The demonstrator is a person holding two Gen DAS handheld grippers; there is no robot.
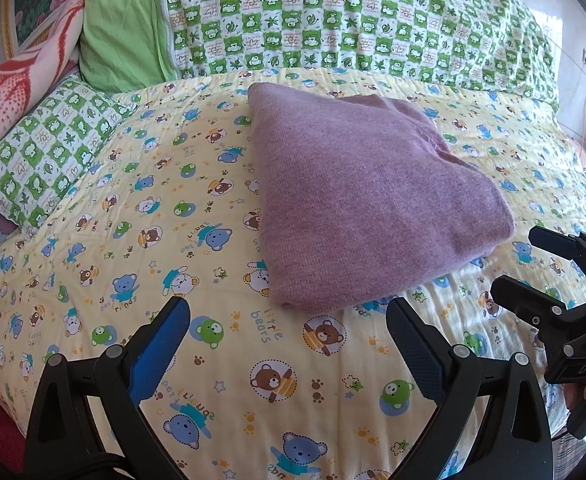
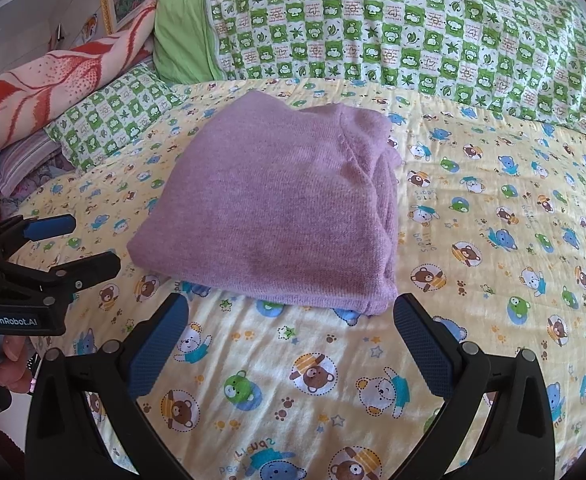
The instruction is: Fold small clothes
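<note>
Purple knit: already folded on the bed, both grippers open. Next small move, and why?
Probably back both grippers away and leave it. The purple knit lies as a compact stack on the bear-print sheet, edges roughly aligned, nothing trailing. The left gripper and right gripper are open, empty and short of its near edge, so another grasp looks unnecessary.

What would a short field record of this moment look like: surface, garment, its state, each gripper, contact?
surface: bear-print yellow quilt on a bed
garment: purple knit garment
garment state: folded into a compact stack, lying flat
left gripper: jaws open, empty, short of the garment's near edge
right gripper: jaws open, empty, near the garment's front edge
contact: neither gripper touches the garment
background: green checked bedding
</note>
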